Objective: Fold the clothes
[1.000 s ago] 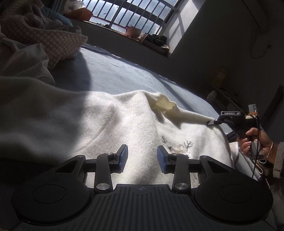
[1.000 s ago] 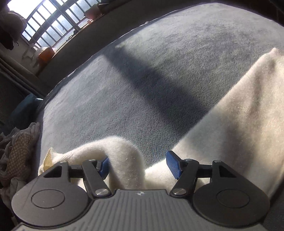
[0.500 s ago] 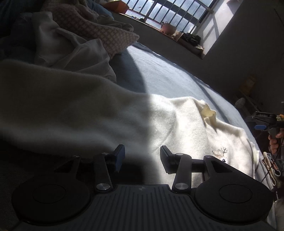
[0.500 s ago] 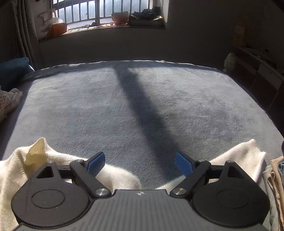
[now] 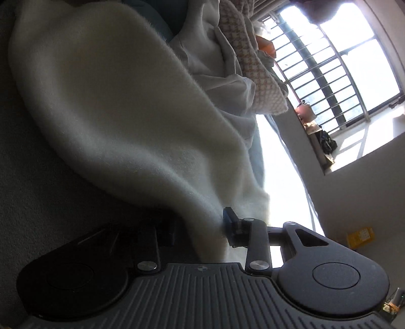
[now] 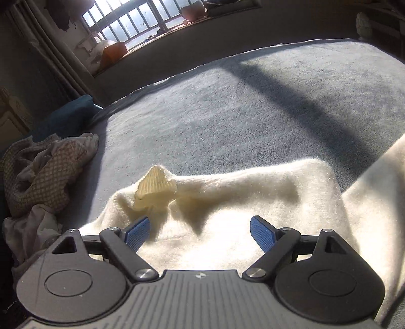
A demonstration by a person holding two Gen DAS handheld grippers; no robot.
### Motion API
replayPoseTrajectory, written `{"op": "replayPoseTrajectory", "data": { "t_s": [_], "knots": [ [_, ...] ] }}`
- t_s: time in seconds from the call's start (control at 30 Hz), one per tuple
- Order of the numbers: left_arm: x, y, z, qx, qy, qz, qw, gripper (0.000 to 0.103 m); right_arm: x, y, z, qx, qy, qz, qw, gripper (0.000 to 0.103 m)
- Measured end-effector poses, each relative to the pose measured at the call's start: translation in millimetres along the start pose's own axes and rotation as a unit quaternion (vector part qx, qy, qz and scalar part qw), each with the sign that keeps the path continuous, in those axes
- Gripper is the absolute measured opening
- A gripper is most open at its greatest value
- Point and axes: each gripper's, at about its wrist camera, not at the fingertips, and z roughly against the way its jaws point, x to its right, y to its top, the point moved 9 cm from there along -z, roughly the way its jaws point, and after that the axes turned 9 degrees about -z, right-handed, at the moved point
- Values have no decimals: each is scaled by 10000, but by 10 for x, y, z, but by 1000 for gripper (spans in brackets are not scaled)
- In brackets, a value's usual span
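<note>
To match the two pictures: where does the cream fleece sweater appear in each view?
Left wrist: the cream fleece sweater fills the upper left and centre, running down into the closing left claw.
Right wrist: it lies across the bottom, under the open right claw.
Shared landmark: the barred window.

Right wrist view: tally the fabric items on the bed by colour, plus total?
Cream: 1, the fuzzy sweater with its ribbed cuff.
Checked beige: 1, crumpled garment.
Pale white: 1, cloth under that garment.
Teal: 1, pillow.
Total: 4
</note>
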Motion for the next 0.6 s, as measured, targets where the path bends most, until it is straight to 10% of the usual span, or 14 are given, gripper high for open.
{"op": "replayPoseTrajectory", "data": {
  "t_s": [0.2, 0.37, 0.5, 0.6],
  "knots": [
    [247, 191, 431, 1123, 201, -833, 9900, 9, -139, -203, -75, -200, -270, 570, 9978, 88],
    [16, 22, 293, 808, 722, -962, 9894, 10, -352, -287, -295, -368, -418, 1224, 9909, 65],
    [-58, -7, 296, 850, 817, -924, 9887, 11, -1007, -593, -477, -883, 764, 2068, 9714, 39],
    [-65, -14, 323, 877, 851, -980, 9877, 12, -1300, -871, -822, -1332, 756, 2772, 9485, 32]
  ]
}}
